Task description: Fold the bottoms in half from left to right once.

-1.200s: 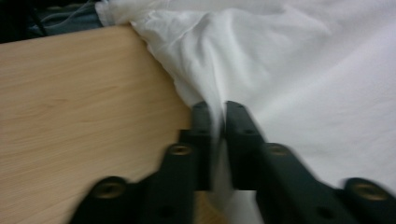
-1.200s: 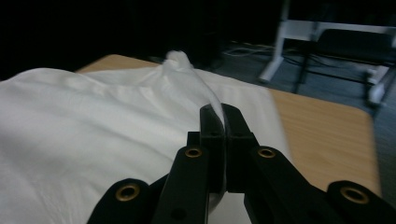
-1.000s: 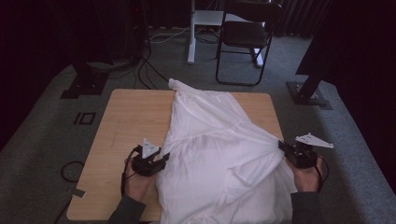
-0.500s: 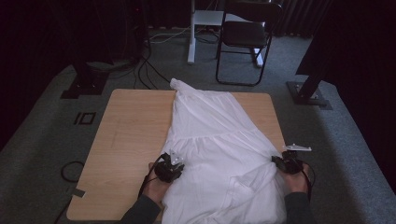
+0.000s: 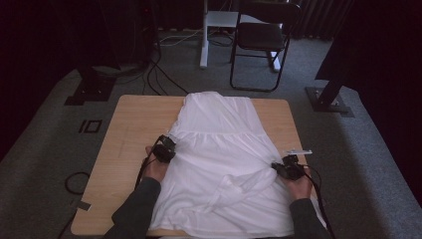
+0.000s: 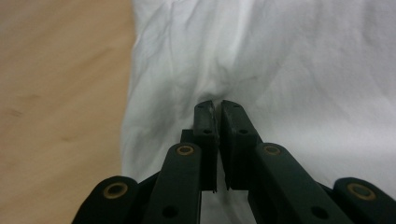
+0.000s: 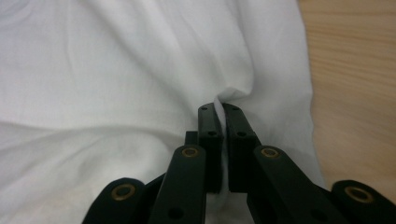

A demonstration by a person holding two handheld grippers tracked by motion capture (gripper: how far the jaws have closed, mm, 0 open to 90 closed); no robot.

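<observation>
While no writing shows, left gripper [image 5: 168, 145] and right gripper [image 5: 280, 168] fingers each pinch the white garment [image 5: 224, 149].

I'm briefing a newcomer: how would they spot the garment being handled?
Find the light wooden table on the grey carpet. The white garment lies spread across its right half, hanging over the near edge. It is the one cloth there, pinched at both sides by black tools.

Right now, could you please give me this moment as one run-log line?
left gripper: just closed on white garment | right gripper: shut on garment | garment spread on table
</observation>
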